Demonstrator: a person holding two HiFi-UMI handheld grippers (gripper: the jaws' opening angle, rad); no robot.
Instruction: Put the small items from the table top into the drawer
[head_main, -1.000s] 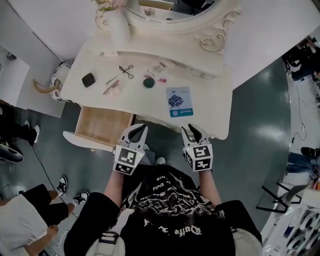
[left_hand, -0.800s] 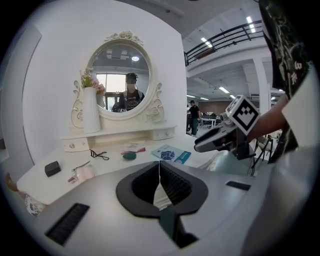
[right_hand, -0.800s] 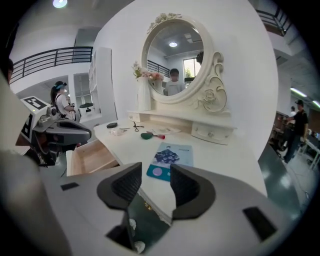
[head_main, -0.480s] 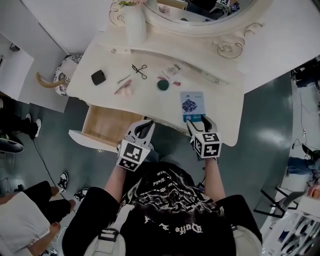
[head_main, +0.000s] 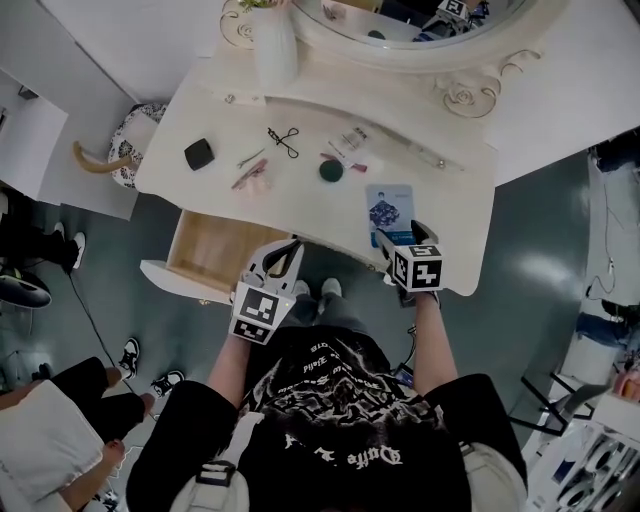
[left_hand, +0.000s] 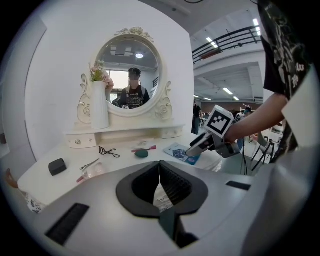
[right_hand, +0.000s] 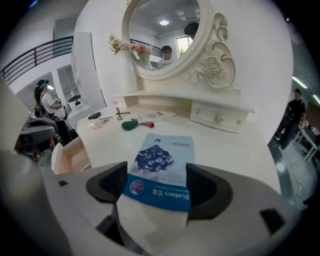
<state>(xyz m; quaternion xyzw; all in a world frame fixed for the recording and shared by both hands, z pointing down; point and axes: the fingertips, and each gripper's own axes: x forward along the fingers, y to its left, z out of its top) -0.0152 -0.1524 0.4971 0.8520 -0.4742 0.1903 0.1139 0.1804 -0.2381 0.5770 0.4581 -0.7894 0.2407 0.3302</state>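
Observation:
A blue-and-white packet (head_main: 390, 211) (right_hand: 162, 162) (left_hand: 179, 151) lies near the white dressing table's (head_main: 450, 215) front edge. My right gripper (head_main: 401, 236) (right_hand: 156, 184) is at it, jaws opening, with the packet's near edge between them and not pinched. My left gripper (head_main: 277, 262) (left_hand: 159, 172) is shut and empty, beside the open wooden drawer (head_main: 212, 250) (right_hand: 67, 152). Farther back lie a green round piece (head_main: 331, 171) (right_hand: 131, 125), a black box (head_main: 198, 154) (left_hand: 57, 166), an eyelash curler (head_main: 283, 141), tweezers with a pink item (head_main: 250, 174) and a white packet (head_main: 351, 143).
A white vase (head_main: 273, 45) and an oval mirror (head_main: 400, 20) stand at the table's back. A patterned stool (head_main: 132, 150) sits left of the table. Bystanders' legs (head_main: 60, 430) are on the floor at lower left.
My right gripper has moved forward onto the table's edge up to the blue packet and its jaws have spread. The left gripper has stayed by the drawer.

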